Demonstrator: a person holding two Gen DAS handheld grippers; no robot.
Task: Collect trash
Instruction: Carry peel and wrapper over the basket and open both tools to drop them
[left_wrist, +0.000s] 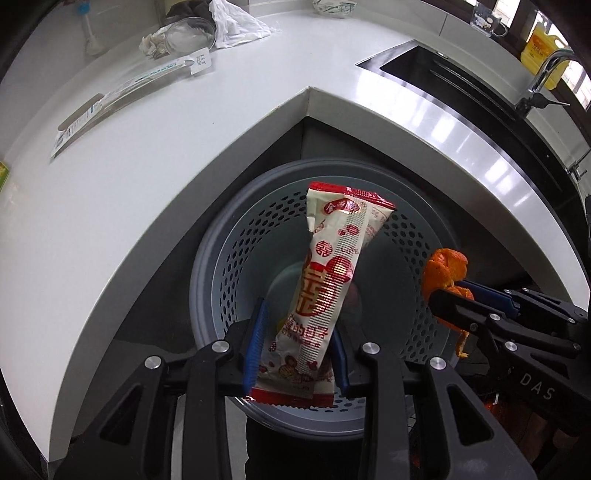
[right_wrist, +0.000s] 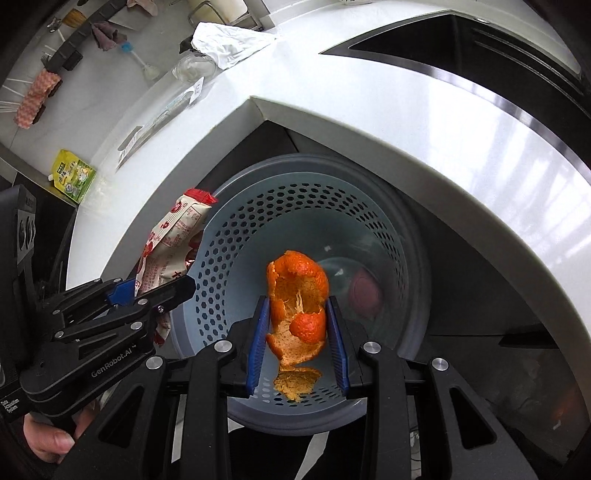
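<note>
My left gripper (left_wrist: 297, 317) is shut on a red and white snack wrapper (left_wrist: 328, 273) and holds it over the mouth of a grey perforated bin (left_wrist: 229, 258) that stands on the floor in the counter's inner corner. My right gripper (right_wrist: 297, 314) is shut on an orange peel (right_wrist: 299, 306), also above the bin (right_wrist: 229, 236). In the left wrist view the peel (left_wrist: 445, 271) hangs at the bin's right rim. In the right wrist view the wrapper (right_wrist: 173, 236) hangs at the bin's left rim. A dark round thing lies at the bin's bottom.
On the white counter (left_wrist: 147, 166) lie a long clear package (left_wrist: 129, 88), a glass bowl (left_wrist: 190, 35), crumpled white paper (left_wrist: 236, 26) and a green-yellow pouch (right_wrist: 74, 175). A black sink (left_wrist: 443, 74) with a tap (left_wrist: 543, 70) is at the right.
</note>
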